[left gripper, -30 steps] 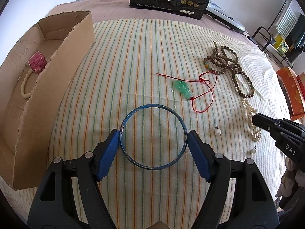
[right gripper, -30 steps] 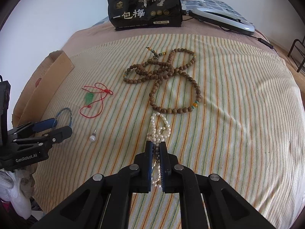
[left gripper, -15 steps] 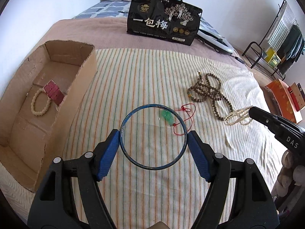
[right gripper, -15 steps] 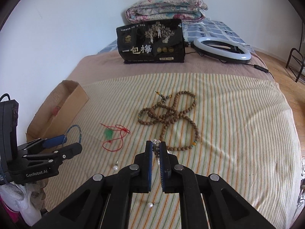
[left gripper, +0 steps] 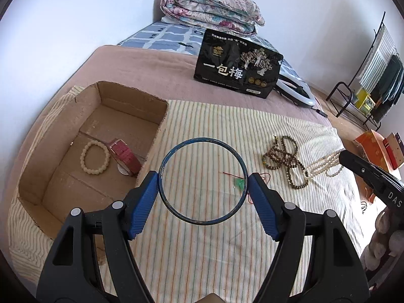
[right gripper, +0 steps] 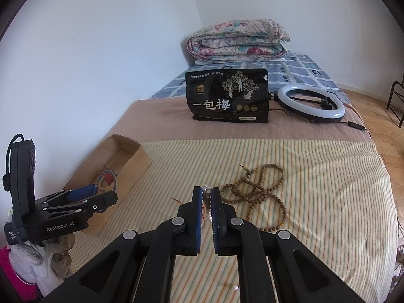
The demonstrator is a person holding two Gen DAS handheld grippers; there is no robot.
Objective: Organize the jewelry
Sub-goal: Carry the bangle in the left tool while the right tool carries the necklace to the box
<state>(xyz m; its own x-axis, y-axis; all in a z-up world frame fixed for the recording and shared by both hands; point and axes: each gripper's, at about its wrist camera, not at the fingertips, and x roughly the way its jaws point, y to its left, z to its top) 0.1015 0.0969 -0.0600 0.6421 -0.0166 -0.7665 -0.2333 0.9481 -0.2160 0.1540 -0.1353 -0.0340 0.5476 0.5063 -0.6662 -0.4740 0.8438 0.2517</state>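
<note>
Left tool (left gripper: 203,185) clamps the bangle (left gripper: 203,142); right tool (right gripper: 207,207) clamps pearls (right gripper: 207,189), mostly hidden between its pads.

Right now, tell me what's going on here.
A person is sorting jewelry on a bed with two handheld grippers. The left gripper holds a blue bangle in the air beside the cardboard box, where a bead bracelet already lies. The right gripper is shut on a pearl strand. Wooden beads remain on the bedspread.

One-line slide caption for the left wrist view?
Left tool holds blue bangle above striped bedspread, beside cardboard box.
</note>
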